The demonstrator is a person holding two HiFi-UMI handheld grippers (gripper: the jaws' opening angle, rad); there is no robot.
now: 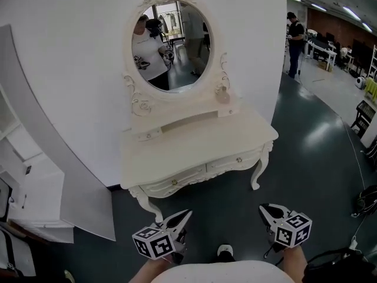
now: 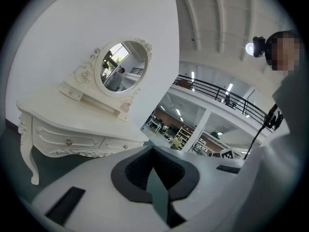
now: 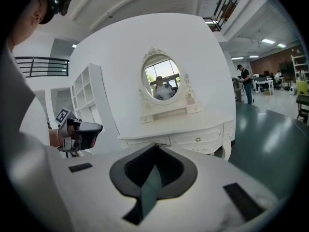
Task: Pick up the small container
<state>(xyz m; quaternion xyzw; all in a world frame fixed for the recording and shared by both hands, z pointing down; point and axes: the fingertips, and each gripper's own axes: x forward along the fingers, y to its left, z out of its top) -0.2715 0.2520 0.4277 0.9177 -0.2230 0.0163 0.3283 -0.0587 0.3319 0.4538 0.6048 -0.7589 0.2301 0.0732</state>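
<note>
A small cream container stands on the raised shelf of the white dressing table, just right of the oval mirror; in the right gripper view the container is tiny. Both grippers hang low over the dark floor in front of the table, well short of it. My left gripper has its jaws together with nothing in them. My right gripper is likewise shut and empty. The left gripper also shows at the left of the right gripper view.
White shelving and a leaning white panel stand left of the table. A white wall backs it. A person stands far off at the back right by desks. Dark objects lie at the right edge of the green floor.
</note>
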